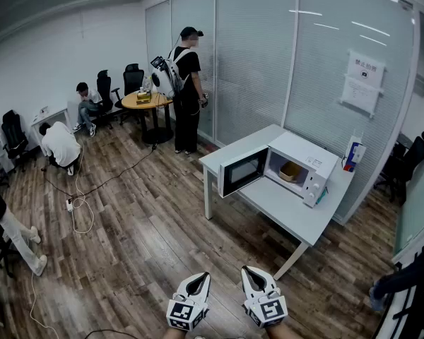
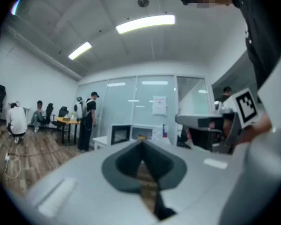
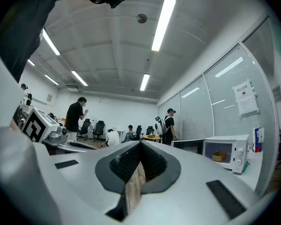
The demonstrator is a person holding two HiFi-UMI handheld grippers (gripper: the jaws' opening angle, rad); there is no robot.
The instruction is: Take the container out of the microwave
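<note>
A white microwave [image 1: 305, 167] stands on a white table [image 1: 283, 205] well ahead of me, with its door [image 1: 242, 171] swung open to the left. Inside it sits a tan container [image 1: 290, 171]. The right gripper view shows the microwave [image 3: 227, 156] and the container [image 3: 218, 157] far off at the right. The left gripper view has the microwave [image 2: 139, 132] small, just above the jaws. My left gripper [image 1: 200, 280] and right gripper [image 1: 250, 272] are at the bottom edge of the head view, side by side, level and far from the table. Both are shut and hold nothing.
A blue and white carton [image 1: 352, 154] stands on the table beside the microwave, against the glass wall. A person with a backpack [image 1: 186, 83] stands by a round table [image 1: 147, 102]. Others sit or crouch at the left. Cables [image 1: 81, 210] lie on the wood floor.
</note>
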